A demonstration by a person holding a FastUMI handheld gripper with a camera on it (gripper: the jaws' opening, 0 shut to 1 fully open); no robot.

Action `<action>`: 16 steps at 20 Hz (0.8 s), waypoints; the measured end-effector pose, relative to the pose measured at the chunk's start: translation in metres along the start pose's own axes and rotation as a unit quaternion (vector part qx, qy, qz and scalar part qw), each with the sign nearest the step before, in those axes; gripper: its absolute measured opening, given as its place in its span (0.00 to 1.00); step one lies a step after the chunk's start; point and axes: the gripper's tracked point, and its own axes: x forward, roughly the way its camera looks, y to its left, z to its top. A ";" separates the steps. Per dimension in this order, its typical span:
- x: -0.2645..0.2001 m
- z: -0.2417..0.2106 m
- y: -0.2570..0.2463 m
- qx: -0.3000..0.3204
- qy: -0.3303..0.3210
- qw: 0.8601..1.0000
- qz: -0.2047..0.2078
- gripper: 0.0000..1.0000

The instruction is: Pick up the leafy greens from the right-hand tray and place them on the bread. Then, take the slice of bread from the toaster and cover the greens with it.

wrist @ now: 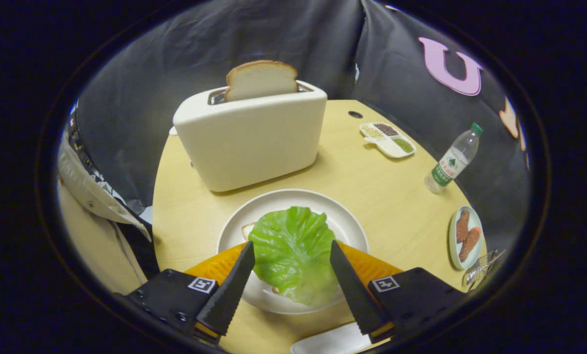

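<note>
A green lettuce leaf (293, 250) lies on the white plate (345, 219) just ahead of me, covering a bread slice whose corner (247, 230) peeks out at the leaf's left edge. My gripper (291, 246) is open, low over the plate. Its two black fingers flank the leaf, one at each side edge, and do not squeeze it. Beyond the plate stands a cream toaster (254, 137) with a slice of bread (261, 81) sticking up out of its slot.
On the round wooden table (396, 196), to the right, stand a water bottle (453, 160), a sectioned dish of grains (387, 139) and a small plate of brown pieces (465, 236). A white tray's edge (330, 341) lies under the fingers. A person's light coat (91, 216) is at the left.
</note>
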 end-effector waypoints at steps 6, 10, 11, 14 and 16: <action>-0.023 0.056 -0.005 0.006 -0.036 0.999 -0.037 1.00; -0.030 0.092 0.003 0.006 -0.054 0.998 -0.041 1.00; -0.031 0.100 0.004 0.006 -0.056 0.998 -0.041 1.00; -0.033 0.123 0.011 0.016 -0.062 0.997 -0.041 1.00; -0.033 0.140 0.015 0.028 -0.070 0.996 -0.039 1.00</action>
